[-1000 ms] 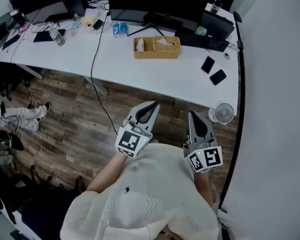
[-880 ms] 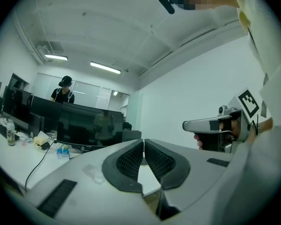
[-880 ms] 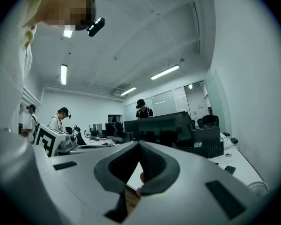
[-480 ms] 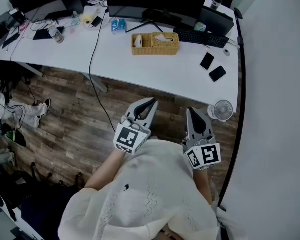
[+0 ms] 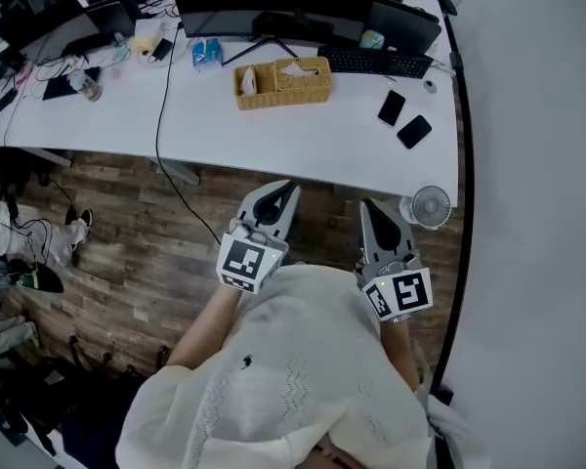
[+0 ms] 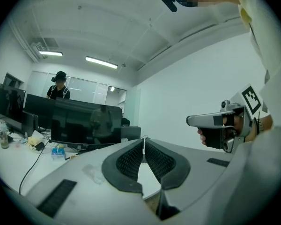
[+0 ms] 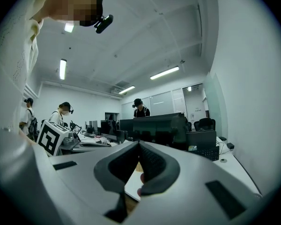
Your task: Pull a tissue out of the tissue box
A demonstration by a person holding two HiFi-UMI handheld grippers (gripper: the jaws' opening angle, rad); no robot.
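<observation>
The tissue box (image 5: 300, 73) sits in a wicker basket (image 5: 282, 97) on the white desk (image 5: 303, 149), with a white tissue poking out of its top. Both grippers are held close to the person's chest, well short of the desk edge. My left gripper (image 5: 292, 185) is shut with nothing in it, its padded jaws meeting at the tip (image 6: 143, 141). My right gripper (image 5: 367, 204) is also shut and empty (image 7: 138, 145). Both point toward the desk.
Two dark phones (image 5: 391, 107) (image 5: 414, 131) lie right of the basket. A keyboard (image 5: 376, 63) and a monitor stand behind it. A small white fan (image 5: 428, 206) stands by the desk's near right corner. A black cable (image 5: 162, 125) hangs over the desk to the wooden floor. People stand at other desks.
The desk and basket have shifted up and left in the head view. Both grippers stay shut and sit slightly higher in the frame.
</observation>
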